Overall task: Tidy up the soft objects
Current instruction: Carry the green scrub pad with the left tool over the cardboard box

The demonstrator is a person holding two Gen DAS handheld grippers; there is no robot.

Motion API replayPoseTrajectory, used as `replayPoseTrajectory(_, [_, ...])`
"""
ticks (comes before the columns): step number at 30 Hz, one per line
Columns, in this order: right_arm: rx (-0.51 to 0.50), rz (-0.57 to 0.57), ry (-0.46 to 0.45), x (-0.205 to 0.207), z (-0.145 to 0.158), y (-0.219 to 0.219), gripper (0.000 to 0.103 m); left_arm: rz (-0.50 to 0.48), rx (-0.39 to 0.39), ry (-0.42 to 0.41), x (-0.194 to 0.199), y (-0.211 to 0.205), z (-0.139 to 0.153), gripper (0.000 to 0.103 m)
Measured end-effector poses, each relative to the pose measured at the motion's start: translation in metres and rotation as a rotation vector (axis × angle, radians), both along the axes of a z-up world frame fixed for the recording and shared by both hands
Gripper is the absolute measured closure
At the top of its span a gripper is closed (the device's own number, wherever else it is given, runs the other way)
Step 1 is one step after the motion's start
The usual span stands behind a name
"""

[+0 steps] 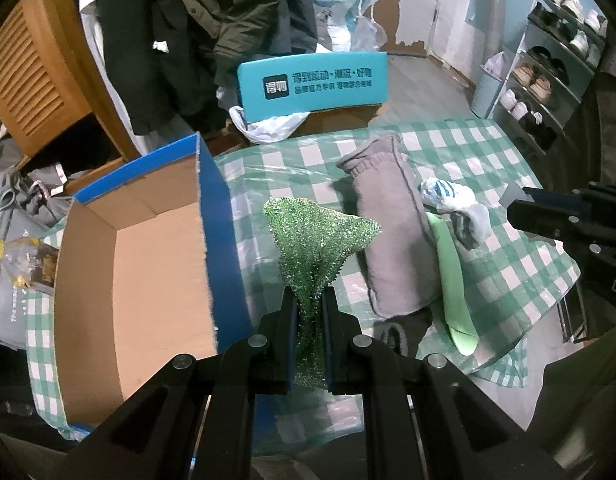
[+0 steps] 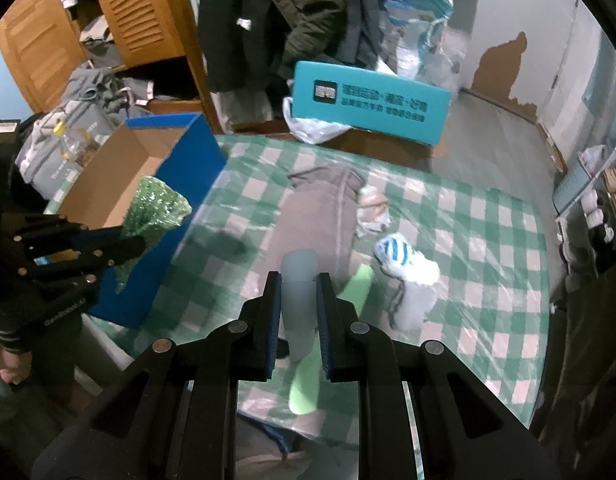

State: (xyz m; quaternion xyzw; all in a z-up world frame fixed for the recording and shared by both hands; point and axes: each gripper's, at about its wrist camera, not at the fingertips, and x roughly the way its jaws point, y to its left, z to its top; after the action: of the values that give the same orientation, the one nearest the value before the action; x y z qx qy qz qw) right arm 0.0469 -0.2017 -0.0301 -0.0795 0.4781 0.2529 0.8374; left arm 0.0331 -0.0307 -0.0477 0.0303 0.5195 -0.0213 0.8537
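Nearest, left gripper (image 1: 309,304) clamped tight on a glittery green mesh scrubbing cloth (image 1: 320,236), lifted above the green-and-white checked plastic tablecloth (image 1: 508,264) just beside the open blue cardboard box with plain brown inside (image 1: 148,260); right gripper (image 2: 299,286) closed narrowly on a pale grey sock (image 2: 299,280), raised over the same cloth. Farther on the table, a folded grey fabric garment (image 1: 396,236), a light green strip of cloth (image 1: 454,280) along its edge, and a white sock with blue stripes (image 1: 448,196) touching both.
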Motion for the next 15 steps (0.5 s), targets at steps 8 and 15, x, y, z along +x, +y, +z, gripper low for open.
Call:
replayPoseTrajectory(8, [0.019,0.044,-0.016,0.002,0.012,0.026,0.087,0.027,-0.002,-0.016,-0.005,0.018,0.008,0.092])
replayPoseTrajectory(15, [0.029,0.086,-0.026,0.002,0.020,0.051,0.087,0.056,0.001,-0.028,-0.011,0.038,0.013,0.092])
